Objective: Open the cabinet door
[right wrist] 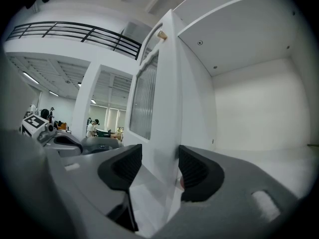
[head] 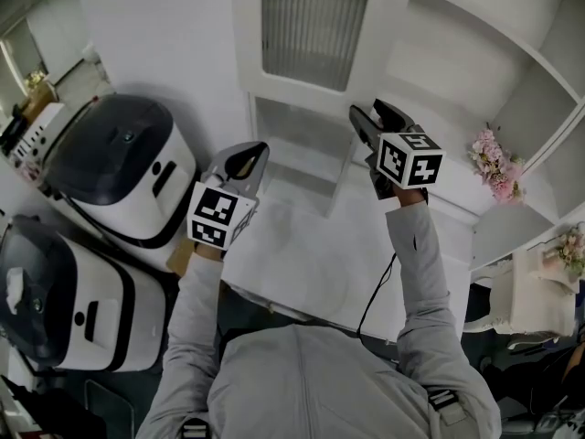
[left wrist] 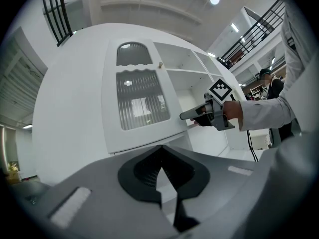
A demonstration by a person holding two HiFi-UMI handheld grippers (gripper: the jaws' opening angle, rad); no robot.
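**Cabinet door swung open, its edge between wide jaws**

In the head view the white cabinet [head: 475, 71] fills 12 to 3 o'clock, with its shelves showing. Its door [head: 311, 30], with a ribbed glass pane, stands swung out at 12 o'clock. Two white-and-black machines [head: 119, 167] sit at 9 o'clock. The right gripper [head: 368, 110], near 1 o'clock, has its jaws wide apart. The door's edge stands between them, not clamped. The left gripper [head: 259, 149], beside it toward 9 o'clock, has its jaws together and holds nothing. Pink flowers [head: 494, 165] sit on a shelf at 3 o'clock.
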